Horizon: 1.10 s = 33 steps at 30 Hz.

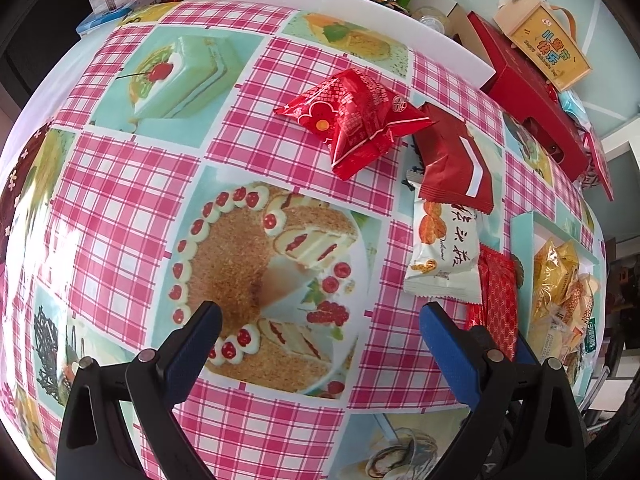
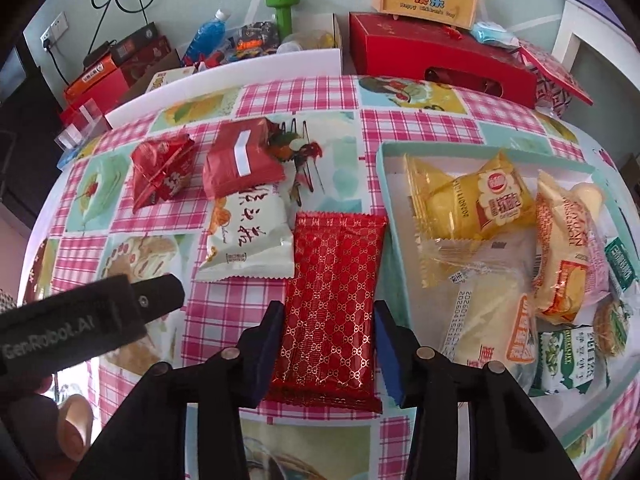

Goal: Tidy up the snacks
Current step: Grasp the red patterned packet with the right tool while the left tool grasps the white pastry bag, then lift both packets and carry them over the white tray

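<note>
The right gripper straddled the flat red gold-patterned foil packet, pads not visibly pressing it; the packet lay just left of the mint-rimmed cardboard tray. The left gripper hovered spread wide, holding nothing.

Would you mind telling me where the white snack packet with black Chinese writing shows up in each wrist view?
Left wrist: the white snack packet lies right of centre, just below the dark red packet.
Right wrist: the white snack packet lies left of centre, beside the patterned red packet between the right gripper's fingers.
Shared landmark: the dark red packet, touching its top edge.
</note>
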Each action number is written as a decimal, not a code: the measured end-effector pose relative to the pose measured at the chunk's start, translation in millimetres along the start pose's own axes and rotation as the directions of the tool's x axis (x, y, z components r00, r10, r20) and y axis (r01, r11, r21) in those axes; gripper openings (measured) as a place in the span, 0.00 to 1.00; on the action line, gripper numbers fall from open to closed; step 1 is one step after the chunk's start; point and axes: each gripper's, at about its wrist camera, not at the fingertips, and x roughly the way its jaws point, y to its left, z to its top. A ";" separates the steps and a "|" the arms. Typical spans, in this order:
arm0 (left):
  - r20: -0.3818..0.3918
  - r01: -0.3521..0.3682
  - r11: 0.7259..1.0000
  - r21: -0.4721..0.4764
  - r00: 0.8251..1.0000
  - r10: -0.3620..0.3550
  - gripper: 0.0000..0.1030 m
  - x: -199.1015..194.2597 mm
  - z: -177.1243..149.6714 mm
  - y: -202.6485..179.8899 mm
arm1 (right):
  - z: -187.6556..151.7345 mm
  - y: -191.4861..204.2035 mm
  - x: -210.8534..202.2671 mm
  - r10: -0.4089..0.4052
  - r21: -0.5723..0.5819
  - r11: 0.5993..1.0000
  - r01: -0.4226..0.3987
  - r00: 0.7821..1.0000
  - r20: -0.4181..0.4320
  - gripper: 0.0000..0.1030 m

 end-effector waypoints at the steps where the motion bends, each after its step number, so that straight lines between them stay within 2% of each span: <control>1: 0.001 0.001 1.000 0.000 1.000 -0.001 0.96 -0.9 0.1 -0.8 | 0.4 -1.6 -2.0 0.002 0.004 1.000 -0.002 1.000 0.003 0.44; 8: 0.016 0.004 1.000 0.020 1.000 -0.004 0.96 -4.0 3.8 -10.3 | 1.0 -1.4 -12.2 0.013 0.000 1.000 -0.013 1.000 0.011 0.44; 16: 0.071 0.062 0.992 0.109 0.995 -0.070 0.96 -3.8 27.0 -45.4 | -1.3 -8.9 -5.8 0.045 0.032 0.999 -0.044 0.999 -0.019 0.44; 19: 0.060 0.048 0.986 0.159 0.997 -0.058 0.96 6.5 33.8 -60.4 | -0.9 -9.7 -4.8 0.050 0.038 0.998 -0.049 0.999 -0.022 0.44; 24: 0.029 0.022 0.972 0.233 0.999 -0.030 0.88 26.9 39.5 -85.9 | -1.1 -11.7 -4.1 0.061 0.049 0.997 -0.060 0.998 -0.027 0.44; 26: 0.024 0.009 0.969 0.248 1.000 -0.015 0.80 32.6 42.2 -92.3 | -0.8 -12.2 -3.2 0.064 0.052 0.997 -0.062 0.998 -0.028 0.44; 27: 0.030 -0.005 0.967 0.256 1.000 -0.003 0.79 34.3 43.3 -95.1 | -0.9 -12.6 -2.8 0.064 0.053 0.997 -0.063 0.997 -0.029 0.44; 30: 0.039 -0.013 0.964 0.265 0.999 0.003 0.63 35.2 48.0 -101.1 | -0.2 -12.8 -2.4 0.067 0.053 0.996 -0.065 0.997 -0.029 0.44; 31: 0.035 -0.002 0.965 0.261 0.999 -0.008 0.53 36.4 50.1 -101.9 | -0.1 -12.6 -2.4 0.066 0.052 0.997 -0.064 0.997 -0.030 0.44; 33: 0.031 0.008 0.969 0.249 0.999 -0.016 0.52 35.6 49.7 -97.5 | -0.5 -12.2 -2.5 0.065 0.051 0.997 -0.063 0.997 -0.029 0.44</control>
